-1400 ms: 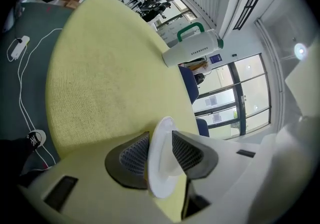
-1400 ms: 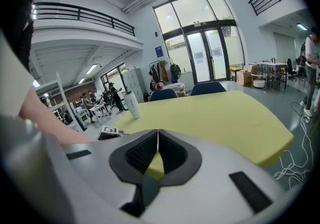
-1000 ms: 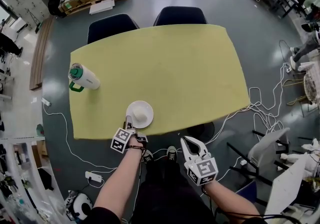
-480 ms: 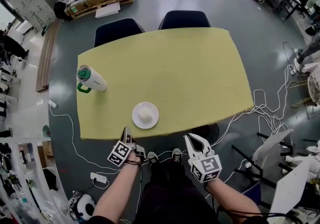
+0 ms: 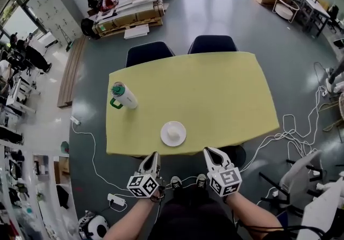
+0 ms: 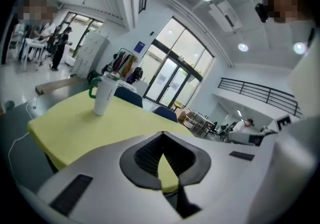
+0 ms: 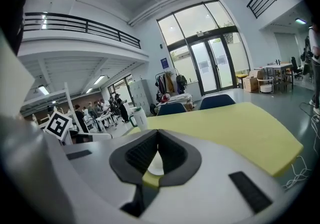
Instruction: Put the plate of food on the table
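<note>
Two hand-held grippers hang just off the near edge of the yellow table [image 5: 215, 88], neither touching it. The left gripper [image 5: 154, 155] has just been closing its jaws, and they meet with nothing between them. The right gripper [image 5: 207, 151] is likewise pressed together and empty. The white plate [image 5: 182, 139], bearing a pale mound of food [image 5: 172, 132], rests on the table close to that near edge, beyond the gap between the grippers. A white tumbler [image 5: 124, 96] with green lid and handle stands further left. Two dark blue chairs [image 5: 150, 52] sit at the far side. White cables [image 5: 293, 126] trail across the floor at right. A pallet of flat boxes [image 5: 129, 11] lies far left.
</note>
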A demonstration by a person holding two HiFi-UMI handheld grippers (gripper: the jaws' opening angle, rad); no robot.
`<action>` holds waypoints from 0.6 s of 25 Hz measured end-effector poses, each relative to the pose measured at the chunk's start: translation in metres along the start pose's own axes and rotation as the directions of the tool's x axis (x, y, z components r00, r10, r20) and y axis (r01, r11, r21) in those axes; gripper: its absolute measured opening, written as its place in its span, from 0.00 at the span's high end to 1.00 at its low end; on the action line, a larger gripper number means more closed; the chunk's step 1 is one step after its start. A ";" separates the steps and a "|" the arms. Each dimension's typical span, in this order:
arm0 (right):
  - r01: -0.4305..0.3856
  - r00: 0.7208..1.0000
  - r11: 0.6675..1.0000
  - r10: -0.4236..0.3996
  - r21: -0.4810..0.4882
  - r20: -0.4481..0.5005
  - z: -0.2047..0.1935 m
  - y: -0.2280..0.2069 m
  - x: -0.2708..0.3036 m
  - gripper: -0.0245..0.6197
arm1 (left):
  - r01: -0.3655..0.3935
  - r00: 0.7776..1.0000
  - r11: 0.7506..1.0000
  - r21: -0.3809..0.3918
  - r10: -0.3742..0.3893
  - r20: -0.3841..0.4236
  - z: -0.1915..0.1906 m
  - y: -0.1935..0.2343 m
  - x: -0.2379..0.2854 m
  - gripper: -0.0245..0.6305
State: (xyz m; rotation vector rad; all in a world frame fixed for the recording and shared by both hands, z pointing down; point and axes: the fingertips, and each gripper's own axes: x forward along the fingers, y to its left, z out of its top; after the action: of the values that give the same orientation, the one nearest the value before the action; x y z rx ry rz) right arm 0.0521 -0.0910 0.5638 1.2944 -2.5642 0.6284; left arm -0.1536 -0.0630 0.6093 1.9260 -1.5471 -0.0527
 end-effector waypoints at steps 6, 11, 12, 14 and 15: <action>-0.037 0.995 0.999 0.040 -0.040 0.086 0.054 0.036 -0.015 0.94 | 0.067 0.996 0.974 0.216 -0.079 0.046 0.043 -0.044 -0.038 0.95; -0.049 0.994 0.999 0.051 -0.024 0.099 0.070 0.045 -0.028 0.94 | 0.111 0.986 0.954 0.278 -0.141 0.092 0.060 -0.075 -0.057 0.95; -0.049 0.994 0.998 0.052 -0.027 0.100 0.071 0.047 -0.031 0.94 | 0.117 0.984 0.951 0.285 -0.150 0.096 0.062 -0.080 -0.060 0.95; -0.052 0.993 0.998 0.055 -0.038 0.101 0.073 0.054 -0.035 0.94 | 0.124 0.982 0.947 0.297 -0.160 0.101 0.064 -0.086 -0.067 0.95; -0.055 0.993 0.998 0.059 -0.042 0.101 0.072 0.057 -0.037 0.94 | 0.126 0.981 0.946 0.300 -0.163 0.105 0.064 -0.088 -0.070 0.95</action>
State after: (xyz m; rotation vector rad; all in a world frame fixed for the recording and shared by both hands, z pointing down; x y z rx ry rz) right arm 0.0291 -0.0674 0.4700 1.2772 -2.6903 0.5326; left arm -0.1258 -0.0231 0.4889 2.3089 -1.5635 -0.0110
